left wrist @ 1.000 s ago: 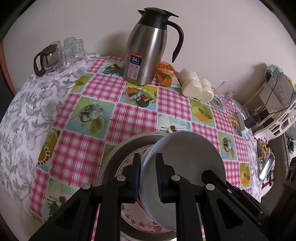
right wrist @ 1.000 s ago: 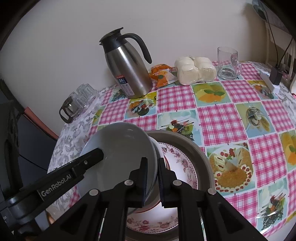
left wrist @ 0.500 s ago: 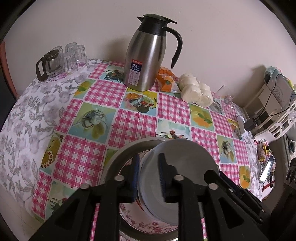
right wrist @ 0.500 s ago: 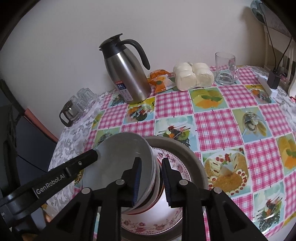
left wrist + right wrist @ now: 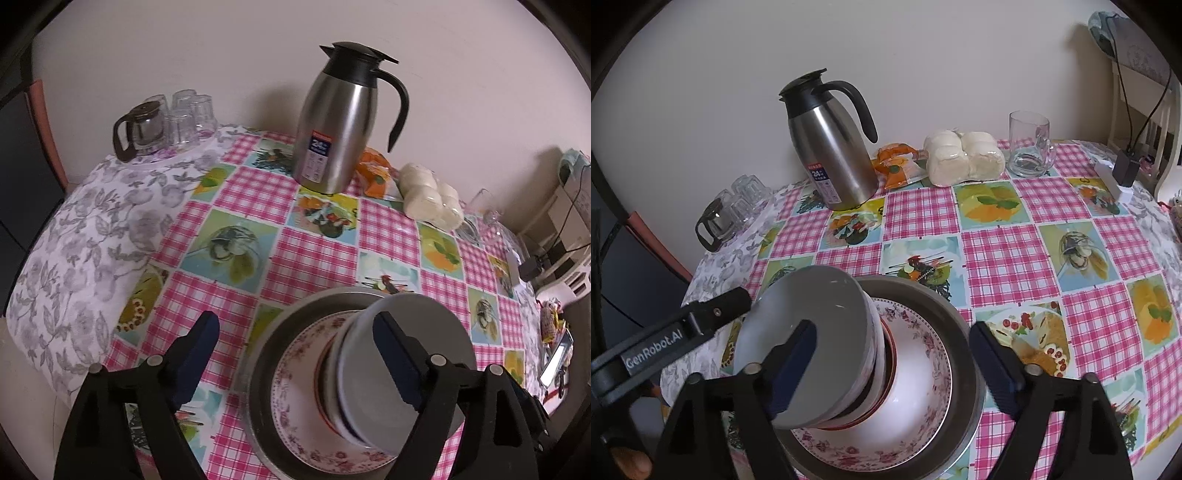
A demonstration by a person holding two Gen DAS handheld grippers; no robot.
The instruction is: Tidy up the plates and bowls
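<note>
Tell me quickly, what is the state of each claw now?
Left claw: open, holding nothing; jaws have just been opening.
Right claw: open, holding nothing; jaws have just been opening.

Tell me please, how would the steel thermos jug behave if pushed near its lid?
The steel thermos jug stands tall on a narrow base, so it would probably tip rather than slide. Its polished wall looks slippery; gripping the handle seems safer.

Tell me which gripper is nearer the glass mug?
Right. Both jaws just opened, the bowl stack rim between them; the right gripper is on the glass mug side, the left gripper beyond the stack.
</note>
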